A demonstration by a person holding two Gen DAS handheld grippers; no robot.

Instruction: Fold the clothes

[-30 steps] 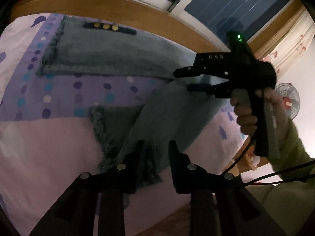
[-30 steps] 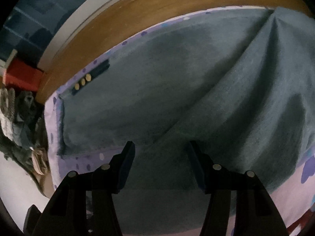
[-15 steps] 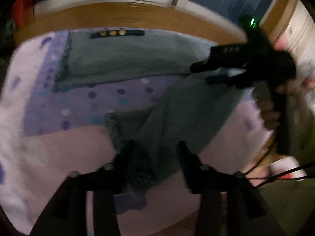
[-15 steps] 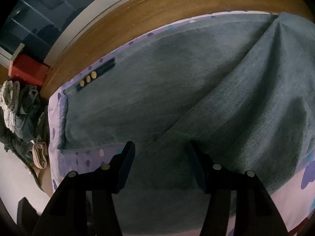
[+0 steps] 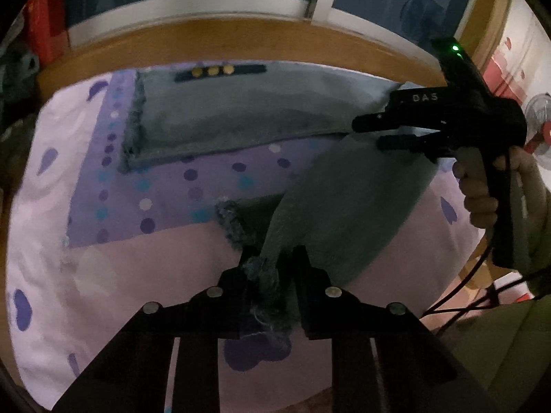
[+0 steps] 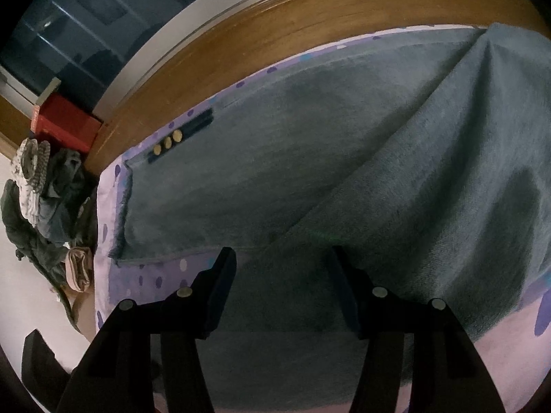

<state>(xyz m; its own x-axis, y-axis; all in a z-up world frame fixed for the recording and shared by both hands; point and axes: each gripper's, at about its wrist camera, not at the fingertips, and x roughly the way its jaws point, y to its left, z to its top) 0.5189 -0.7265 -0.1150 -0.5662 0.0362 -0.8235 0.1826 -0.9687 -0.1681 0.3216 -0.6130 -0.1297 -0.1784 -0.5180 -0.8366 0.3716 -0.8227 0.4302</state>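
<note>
Grey-blue jeans lie spread on a lilac dotted bedsheet, the button fly near the far edge. One leg runs diagonally toward me. Its frayed hem is bunched between the fingers of my left gripper, whose jaws are closing and pinch it. My right gripper, held by a hand at the right, hovers over the upper part of that leg. In the right wrist view the right gripper stands open above the jeans, its pads not pressing the cloth.
A wooden bed frame and a dark window run along the far side. A pile of clothes and a red box sit off the bed's left end. A fan stands at the right, and cables trail from the right hand.
The left gripper's jaws spread, slid onto the frayed hem and narrowed around it, bunching the cloth. The left view tilted. The right gripper stayed put and open.
</note>
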